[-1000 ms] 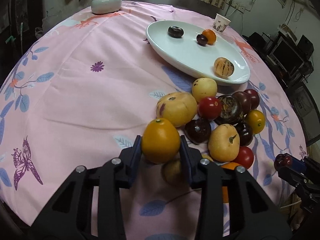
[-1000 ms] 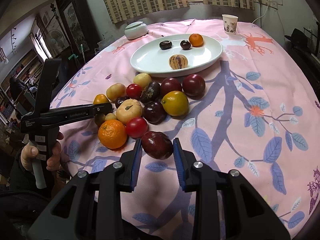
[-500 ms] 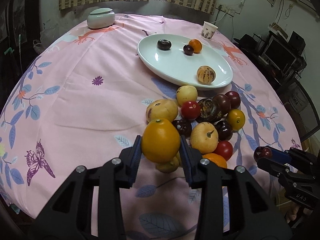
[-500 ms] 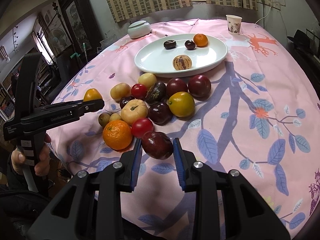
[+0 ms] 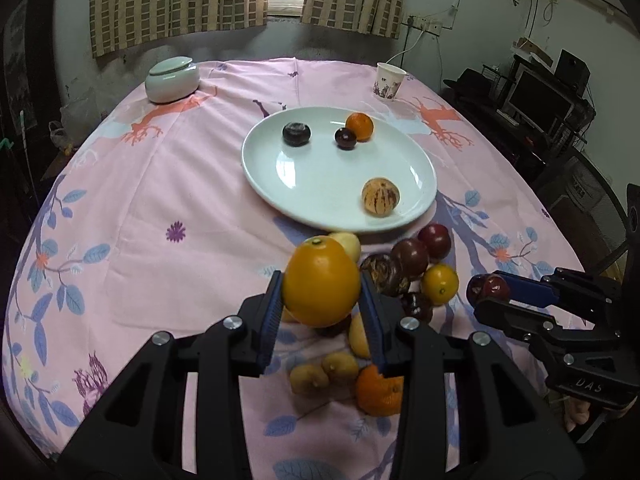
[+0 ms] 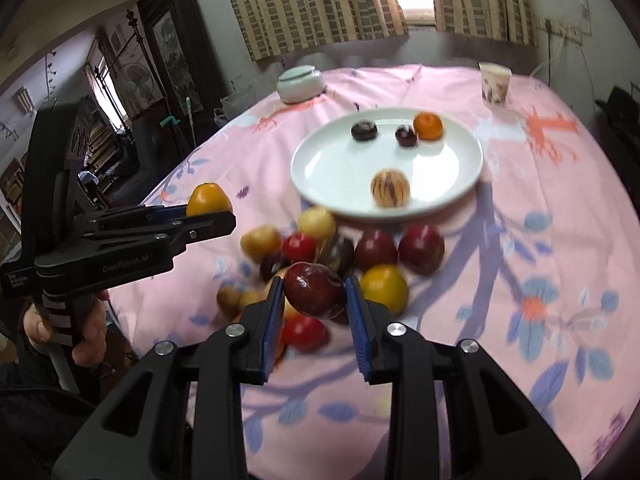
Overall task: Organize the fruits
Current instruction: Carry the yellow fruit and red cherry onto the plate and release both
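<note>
Orange fruit (image 5: 321,286) clenched in "GenRobot.AI" left tool (image 6: 208,222); plum (image 6: 315,290) in right tool (image 6: 314,300).

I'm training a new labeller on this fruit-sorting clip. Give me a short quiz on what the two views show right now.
1. True or false: the left gripper holds a plum.
2. How many fruits lie on the plate?
3. The right gripper holds: A) nothing B) a dark red plum C) the paper cup

Key: 1 false, it grips a yellow-orange fruit; 2 four; 3 B.
</note>
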The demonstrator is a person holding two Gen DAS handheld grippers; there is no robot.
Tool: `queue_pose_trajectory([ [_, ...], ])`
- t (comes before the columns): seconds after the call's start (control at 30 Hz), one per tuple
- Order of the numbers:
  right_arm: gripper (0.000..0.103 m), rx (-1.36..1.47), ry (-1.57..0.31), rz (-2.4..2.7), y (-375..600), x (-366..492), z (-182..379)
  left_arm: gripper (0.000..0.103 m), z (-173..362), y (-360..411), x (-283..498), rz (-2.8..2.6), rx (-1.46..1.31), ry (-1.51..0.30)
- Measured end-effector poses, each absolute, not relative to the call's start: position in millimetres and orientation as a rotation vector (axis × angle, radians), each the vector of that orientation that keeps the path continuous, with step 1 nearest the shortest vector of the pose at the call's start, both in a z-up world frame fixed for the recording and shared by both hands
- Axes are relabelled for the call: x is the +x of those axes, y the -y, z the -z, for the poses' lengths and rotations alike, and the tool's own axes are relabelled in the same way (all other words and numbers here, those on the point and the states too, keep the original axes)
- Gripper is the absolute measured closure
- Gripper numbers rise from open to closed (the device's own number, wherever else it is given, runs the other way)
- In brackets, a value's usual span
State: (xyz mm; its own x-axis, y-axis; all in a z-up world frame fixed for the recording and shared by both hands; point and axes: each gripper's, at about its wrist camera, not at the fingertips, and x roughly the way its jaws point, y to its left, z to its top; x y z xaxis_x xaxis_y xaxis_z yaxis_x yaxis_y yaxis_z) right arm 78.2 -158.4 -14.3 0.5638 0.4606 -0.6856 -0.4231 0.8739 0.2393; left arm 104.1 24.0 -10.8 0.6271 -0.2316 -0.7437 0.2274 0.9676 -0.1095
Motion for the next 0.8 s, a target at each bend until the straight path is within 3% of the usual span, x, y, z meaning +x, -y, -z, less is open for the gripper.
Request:
queue_pose_trajectory([
  [0.3, 0.071, -0.090, -0.758, -0.521, 139.3, 171.1, -13.9, 0.065, -8.7, -1.0, 210.1, 0.258, 0.039, -0.891],
  [0.8, 0.071, -0.082, -0.931, -0.497, 127.4, 325.8, 43.9, 0.065, 55.7, -4.9, 341.5, 0.245, -0.072, -1.099],
])
